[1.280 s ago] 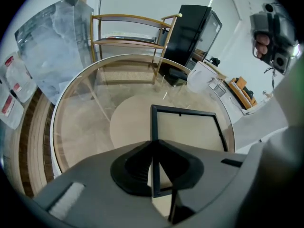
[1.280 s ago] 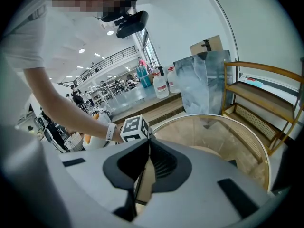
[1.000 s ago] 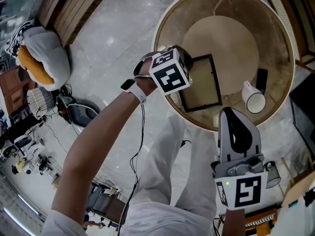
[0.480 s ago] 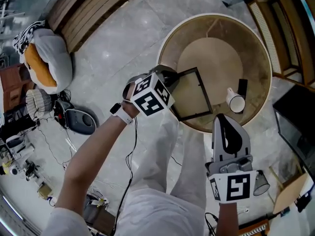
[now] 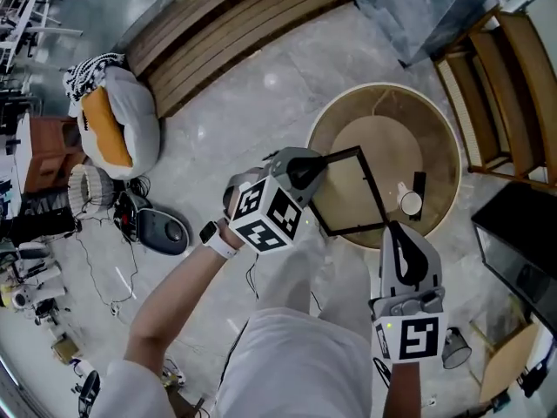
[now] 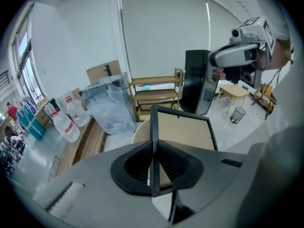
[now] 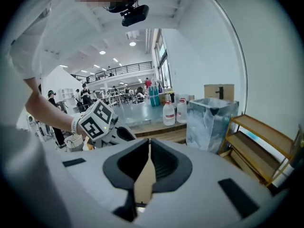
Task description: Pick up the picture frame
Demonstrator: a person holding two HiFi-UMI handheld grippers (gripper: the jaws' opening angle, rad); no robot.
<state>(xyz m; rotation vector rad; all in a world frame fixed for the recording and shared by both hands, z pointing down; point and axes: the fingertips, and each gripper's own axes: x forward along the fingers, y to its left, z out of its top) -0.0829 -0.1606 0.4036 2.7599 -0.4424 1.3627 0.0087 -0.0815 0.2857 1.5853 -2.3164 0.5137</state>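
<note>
The left gripper (image 6: 153, 151) (image 5: 312, 165) has its jaws closed on the left edge bar of the picture frame (image 6: 153, 125) (image 5: 346, 192). The frame stands edge-on between them and reaches forward past their tips, held in the air over the near rim of the round desk (image 5: 454, 159). The right gripper (image 7: 149, 158) (image 5: 393, 230) has its jaws together with nothing between them. Just ahead of its tips a white mug (image 5: 409, 202) sits on the desk. Far beyond the left jaws stands a wooden shelf (image 6: 156, 93).
</note>
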